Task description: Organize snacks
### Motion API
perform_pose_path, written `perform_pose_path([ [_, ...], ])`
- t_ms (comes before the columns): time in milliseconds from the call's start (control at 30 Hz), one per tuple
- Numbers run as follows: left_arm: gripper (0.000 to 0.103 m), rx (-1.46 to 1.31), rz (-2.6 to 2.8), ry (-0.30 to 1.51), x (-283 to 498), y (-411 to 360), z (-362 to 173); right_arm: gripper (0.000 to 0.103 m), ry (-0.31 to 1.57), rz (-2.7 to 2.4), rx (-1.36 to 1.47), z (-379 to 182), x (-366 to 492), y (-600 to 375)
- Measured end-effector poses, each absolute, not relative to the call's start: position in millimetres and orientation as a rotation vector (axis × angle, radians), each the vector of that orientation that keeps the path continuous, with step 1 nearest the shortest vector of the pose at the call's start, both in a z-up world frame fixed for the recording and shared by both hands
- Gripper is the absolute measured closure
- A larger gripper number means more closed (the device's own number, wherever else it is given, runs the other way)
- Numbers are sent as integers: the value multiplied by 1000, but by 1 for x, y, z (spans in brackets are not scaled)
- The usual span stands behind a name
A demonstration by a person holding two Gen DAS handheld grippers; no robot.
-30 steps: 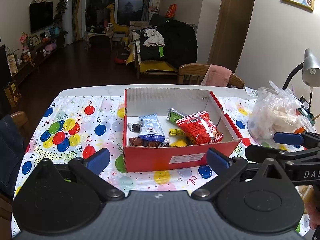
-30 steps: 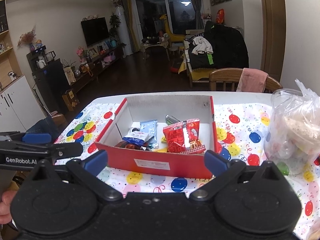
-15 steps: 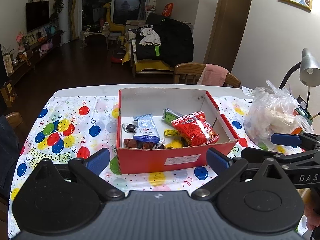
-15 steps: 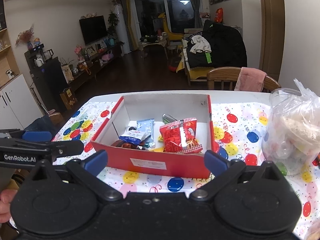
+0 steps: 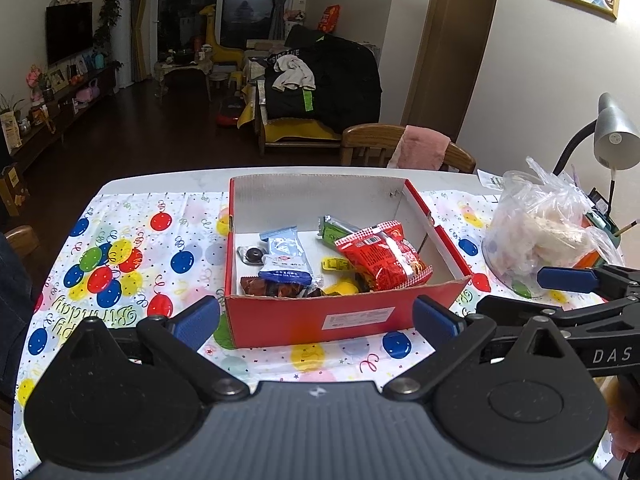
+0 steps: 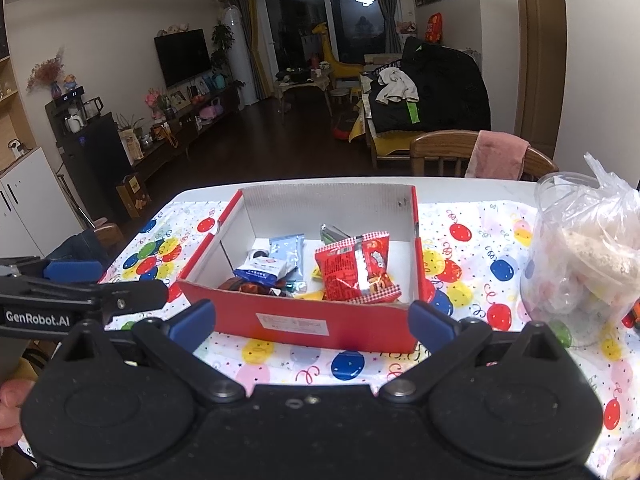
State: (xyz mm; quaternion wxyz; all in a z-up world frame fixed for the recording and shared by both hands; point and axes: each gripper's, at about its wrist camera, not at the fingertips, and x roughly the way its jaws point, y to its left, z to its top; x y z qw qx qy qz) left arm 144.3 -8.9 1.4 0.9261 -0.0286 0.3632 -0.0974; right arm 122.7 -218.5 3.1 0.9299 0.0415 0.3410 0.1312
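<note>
Both pairs of jaws stand spread wide and hold nothing: the left gripper [image 5: 316, 316] and the right gripper [image 6: 312, 314] hang side by side, low over the near edge of the table, each with its blue pads apart. Straight ahead of both, just past the fingertips, sits the red cardboard box [image 5: 340, 318], open-topped, its white corrugated inner walls showing.

Snacks lie loose inside it. Ahead and a little right of the left jaws is the red crinkly packet [image 5: 382, 256], puffed and glossy; ahead and slightly left is the flat blue-and-white sachet [image 5: 286, 258]. Behind the red packet, farther from the jaws, a green wrapper [image 5: 334, 230] pokes out, and dark brown wrappers [image 5: 276, 289] lie against the near wall.

Off to the right of the right jaws stands a clear plastic bag [image 6: 588, 248], soft and wrinkled, full of pale pieces, resting on the balloon-printed tablecloth [image 5: 132, 248].

By my reading nothing is being handled yet; this looks like a pause between picks, or possibly the end. A next pick would call for reaching over the near wall and pinching a packet by its sealed edge, since the foil looks slippery and easily crushed.
</note>
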Motion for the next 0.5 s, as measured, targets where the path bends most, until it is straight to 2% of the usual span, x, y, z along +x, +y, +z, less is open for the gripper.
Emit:
perform_pose_path([
  [500, 0, -79, -226, 769, 142, -3, -4, 0, 714, 222, 96, -1, 111, -219],
])
